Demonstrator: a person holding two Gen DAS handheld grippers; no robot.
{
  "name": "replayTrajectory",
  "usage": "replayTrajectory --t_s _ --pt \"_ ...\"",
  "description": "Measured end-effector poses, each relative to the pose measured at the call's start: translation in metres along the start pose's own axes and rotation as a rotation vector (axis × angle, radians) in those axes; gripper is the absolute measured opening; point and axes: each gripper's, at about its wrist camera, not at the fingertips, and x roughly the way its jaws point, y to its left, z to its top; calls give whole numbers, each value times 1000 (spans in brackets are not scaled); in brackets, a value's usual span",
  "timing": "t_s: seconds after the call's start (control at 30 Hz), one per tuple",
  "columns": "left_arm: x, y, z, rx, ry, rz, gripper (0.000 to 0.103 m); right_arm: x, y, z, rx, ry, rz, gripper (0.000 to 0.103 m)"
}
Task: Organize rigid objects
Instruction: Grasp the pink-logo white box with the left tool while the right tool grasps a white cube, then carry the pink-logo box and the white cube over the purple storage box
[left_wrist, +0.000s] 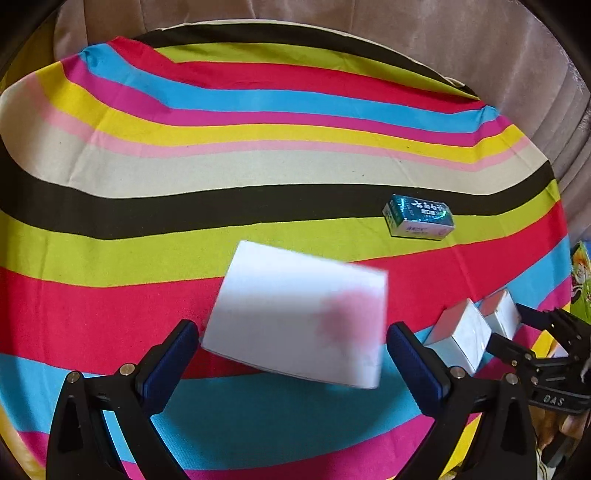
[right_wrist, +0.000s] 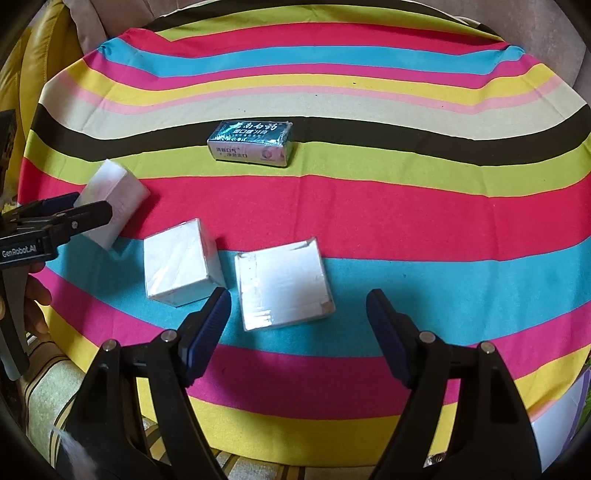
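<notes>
A white box (left_wrist: 299, 317) lies between the fingers of my left gripper (left_wrist: 291, 349), blurred in that view; the pads stand at its sides and a grip cannot be judged. It also shows in the right wrist view (right_wrist: 112, 201), with the left gripper (right_wrist: 70, 210) around it. Two more white boxes lie on the striped cloth, one in the middle (right_wrist: 179, 267) and one to its right (right_wrist: 282, 284). A teal box (right_wrist: 253, 144) lies further back; it shows in the left wrist view too (left_wrist: 419, 218). My right gripper (right_wrist: 299, 317) is open and empty, just short of the right white box.
The striped cloth (right_wrist: 406, 206) covers a round surface. Beige upholstery (left_wrist: 443, 44) rises behind it. A yellow cushion (right_wrist: 40, 66) sits at the far left. A green printed package (left_wrist: 581, 273) shows at the right edge.
</notes>
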Motion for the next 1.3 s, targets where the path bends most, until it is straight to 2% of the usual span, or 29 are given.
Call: replayTrajectory --t_s 0.07,0.17,0.33,0.37,0.4,0.5,0.6,0.9,1.17,1.3 --pt "0 -3 0 14 5 -7 103 1 -1 0 7 6 -2 79" --pt "5 -6 -3 34 15 22 103 4 -1 1 9 15 0 79" --pt "16 1 -3 11 37 -7 103 6 0 2 1 8 1 78" --pt "16 4 -3 -9 33 -30 103 5 0 2 1 5 1 74" --pt "17 5 -2 -21 30 -43 103 7 0 2 1 5 1 64" --pt "17 9 -3 -27 18 -22 97 10 -1 4 -2 10 -3 51" --pt "14 12 -7 -52 -4 -25 96 10 -1 4 -4 3 0 50" --pt "-2 11 -26 -110 14 -5 95 7 1 1 -29 -6 -39 50" --pt "-32 -8 -44 -129 -17 7 95 -10 -8 -12 -12 -32 -41 50" --pt "-41 -17 -53 -124 -32 2 95 -22 -5 -19 -37 -66 -73 50"
